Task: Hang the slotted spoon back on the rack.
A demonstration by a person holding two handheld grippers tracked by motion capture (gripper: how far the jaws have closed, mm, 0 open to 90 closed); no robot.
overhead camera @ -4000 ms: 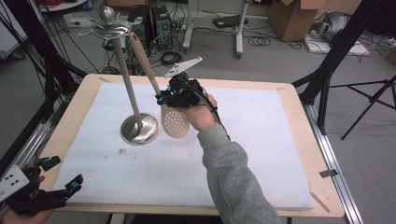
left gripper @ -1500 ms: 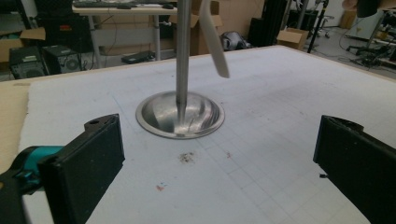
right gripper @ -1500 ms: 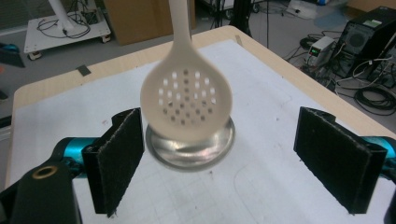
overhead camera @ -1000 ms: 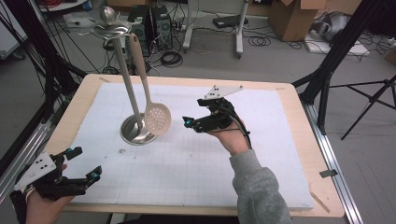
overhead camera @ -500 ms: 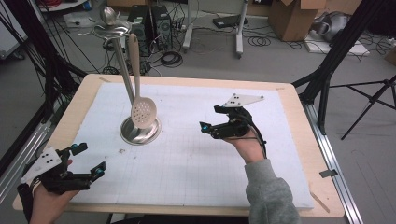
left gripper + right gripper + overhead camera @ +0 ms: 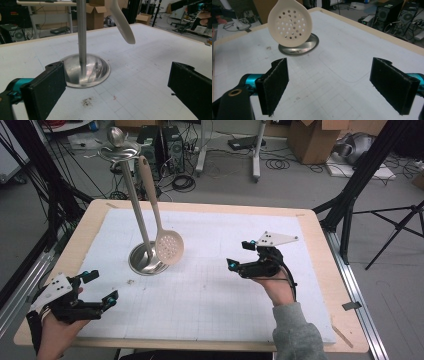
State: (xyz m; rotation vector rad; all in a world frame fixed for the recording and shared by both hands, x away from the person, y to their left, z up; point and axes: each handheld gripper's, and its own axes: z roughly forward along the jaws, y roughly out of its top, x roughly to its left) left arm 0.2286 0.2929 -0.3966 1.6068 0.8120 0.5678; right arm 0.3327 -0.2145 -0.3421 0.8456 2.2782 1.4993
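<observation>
From above, your slotted spoon [image 6: 168, 247] hangs by its handle from the top of the metal stand [image 6: 135, 205], its bowl just above the stand's round base. Your right tool [image 6: 239, 256], jaws spread and empty, faces the perforated bowl [image 6: 290, 23] (holes plain in its own view); your left tool [image 6: 100, 287], also spread and empty, sees the spoon edge-on [image 6: 122, 22]. The white gridded mat [image 6: 210, 285] covers the table [image 6: 320, 240]; boxes and cables crowd the floor behind.
</observation>
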